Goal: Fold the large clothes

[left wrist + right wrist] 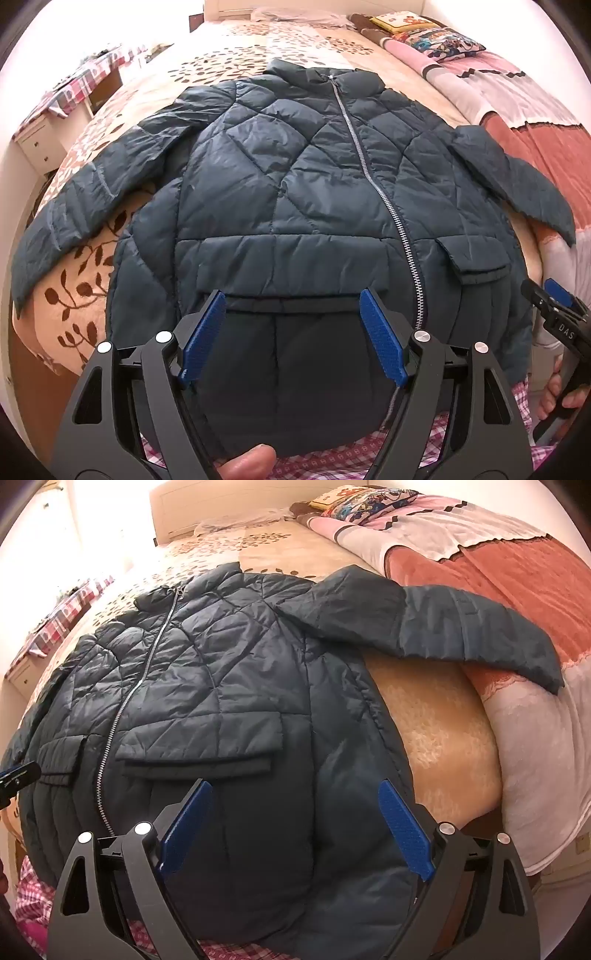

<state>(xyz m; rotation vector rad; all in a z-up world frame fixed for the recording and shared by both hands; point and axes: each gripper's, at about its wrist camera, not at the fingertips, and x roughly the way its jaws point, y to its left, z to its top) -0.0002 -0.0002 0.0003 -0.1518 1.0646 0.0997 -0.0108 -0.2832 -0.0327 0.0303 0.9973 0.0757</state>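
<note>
left edge of bed [236, 48]: small white drawer unit [35, 144] with a checked cloth on top, just beside the mattress. leaf-print cover [85, 280] bare between the left sleeve [70, 206] and the jacket body. jacket [280, 184] lies flat, front up, zip [364, 162] closed, collar toward the headboard, hem at the near bed edge, possibly overhanging; the view is too warped to be sure. left gripper [293, 310] above the hem, jaws wide, nothing between the blue pads, not touching fabric. right of the zip, pocket flap [207, 742]. right gripper [295, 797] above the right hem corner, jaws at full spread, empty. bare cover right of the body; right sleeve [461, 627] stretched out, cuff resting on a folded pink and red blanket [517, 576]. pillows [365, 502] near the headboard, well apart from the jacket.
</note>
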